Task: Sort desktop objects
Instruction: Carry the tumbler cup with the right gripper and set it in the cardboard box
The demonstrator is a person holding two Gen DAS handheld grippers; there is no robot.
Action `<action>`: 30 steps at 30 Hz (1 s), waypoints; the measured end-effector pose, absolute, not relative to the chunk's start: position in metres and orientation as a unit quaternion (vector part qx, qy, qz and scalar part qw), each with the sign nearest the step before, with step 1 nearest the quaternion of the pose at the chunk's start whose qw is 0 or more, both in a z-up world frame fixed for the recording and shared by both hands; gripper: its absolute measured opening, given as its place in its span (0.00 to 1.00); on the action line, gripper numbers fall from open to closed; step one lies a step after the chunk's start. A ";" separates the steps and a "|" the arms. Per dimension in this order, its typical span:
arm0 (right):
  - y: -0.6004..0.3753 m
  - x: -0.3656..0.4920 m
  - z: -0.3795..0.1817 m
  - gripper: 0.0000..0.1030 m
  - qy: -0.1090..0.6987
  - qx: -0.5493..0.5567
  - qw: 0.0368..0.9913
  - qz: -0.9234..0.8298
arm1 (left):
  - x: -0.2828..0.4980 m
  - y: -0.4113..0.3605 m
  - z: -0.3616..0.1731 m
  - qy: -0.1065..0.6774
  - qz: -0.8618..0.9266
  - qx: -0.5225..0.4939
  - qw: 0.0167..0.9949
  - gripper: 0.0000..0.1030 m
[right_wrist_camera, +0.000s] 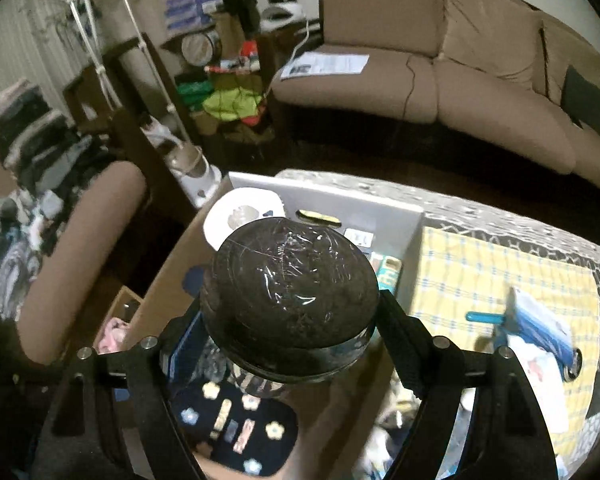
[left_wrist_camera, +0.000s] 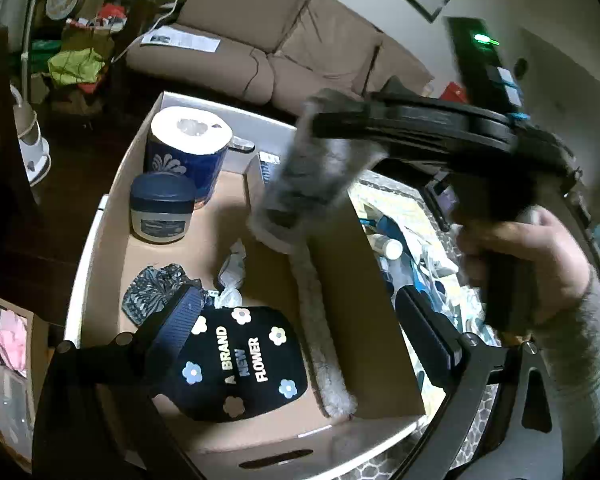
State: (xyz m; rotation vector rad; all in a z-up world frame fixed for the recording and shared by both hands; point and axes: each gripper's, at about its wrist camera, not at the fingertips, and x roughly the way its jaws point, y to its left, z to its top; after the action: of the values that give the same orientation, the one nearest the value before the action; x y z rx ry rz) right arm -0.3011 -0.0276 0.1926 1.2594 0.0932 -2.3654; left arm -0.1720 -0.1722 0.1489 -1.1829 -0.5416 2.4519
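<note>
My right gripper is shut on a dark round container wrapped in clear film and holds it above the cardboard box. In the left wrist view the same container is blurred, held over the box's divider by the right gripper. My left gripper is open and empty, low over the box's left compartment. That compartment holds a black flowered pouch, a toilet paper roll, a blue-lidded jar, a patterned scrunchie and a crumpled wrapper.
A fluffy white strip lies along the divider. Right of the box, a yellow checked cloth carries a blue packet and small bottles. A brown sofa stands behind. A brown chair is at left.
</note>
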 end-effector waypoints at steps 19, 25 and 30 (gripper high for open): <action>-0.044 -0.395 0.116 0.84 -0.002 0.513 0.190 -0.837 | -0.194 -0.176 0.120 -0.185 0.862 -0.433 0.188 0.96; -0.017 -0.383 0.142 0.84 -0.065 0.448 0.211 -0.866 | -0.193 -0.170 0.121 -0.184 0.861 -0.433 0.194 0.96; -0.040 -0.381 0.134 0.52 -0.009 0.450 0.233 -0.862 | -0.192 -0.170 0.120 -0.185 0.861 -0.433 0.193 0.96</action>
State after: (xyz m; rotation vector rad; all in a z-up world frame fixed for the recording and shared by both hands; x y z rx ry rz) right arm -0.3807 -0.0396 0.1337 1.2365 -0.0242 -2.3669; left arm -0.1922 -0.1704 0.1201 -1.2154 -0.5198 2.4157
